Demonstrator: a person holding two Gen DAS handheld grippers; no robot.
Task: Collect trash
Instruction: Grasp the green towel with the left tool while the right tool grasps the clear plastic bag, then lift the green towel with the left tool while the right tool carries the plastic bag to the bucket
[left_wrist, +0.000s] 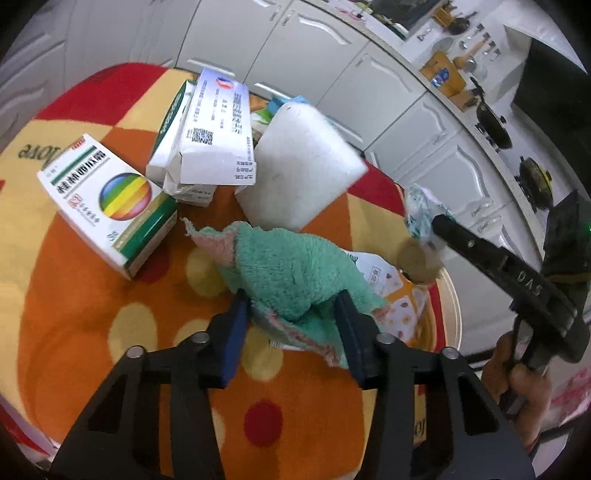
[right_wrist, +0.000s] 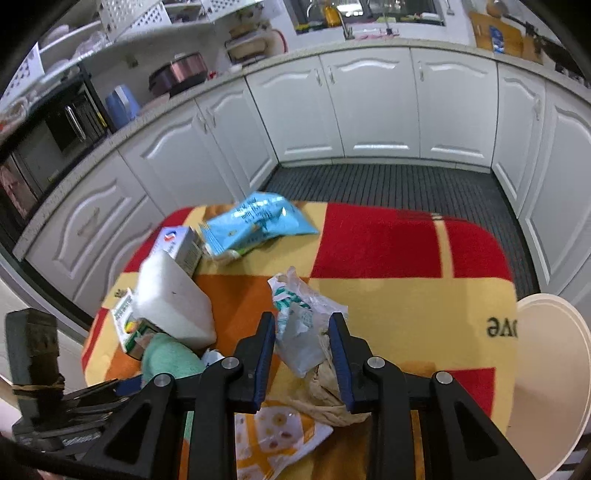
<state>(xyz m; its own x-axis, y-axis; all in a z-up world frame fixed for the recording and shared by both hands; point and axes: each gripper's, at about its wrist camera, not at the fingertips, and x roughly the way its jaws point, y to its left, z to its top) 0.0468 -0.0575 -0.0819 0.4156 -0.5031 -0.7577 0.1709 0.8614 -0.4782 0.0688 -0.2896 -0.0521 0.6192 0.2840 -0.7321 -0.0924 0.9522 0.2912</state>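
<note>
My left gripper (left_wrist: 293, 306) is shut on a green towel with a pink edge (left_wrist: 291, 273), which lies bunched on the table's bright cloth (left_wrist: 92, 295). My right gripper (right_wrist: 303, 321) is shut on a clear plastic wrapper with green print (right_wrist: 299, 325); crumpled brown paper (right_wrist: 325, 398) hangs with it. In the left wrist view the right gripper (left_wrist: 436, 225) holds that wrapper (left_wrist: 421, 210) above a beige bin (left_wrist: 452, 295). An orange and white snack wrapper (right_wrist: 273, 439) lies under the right gripper.
A rainbow-printed medicine box (left_wrist: 107, 206), stacked white boxes (left_wrist: 218, 133) and a white foam block (left_wrist: 303, 162) crowd the table's far left. A blue snack bag (right_wrist: 258, 221) lies at the back. The beige bin (right_wrist: 546, 369) stands off the table's right edge. White cabinets (right_wrist: 369, 103) ring the room.
</note>
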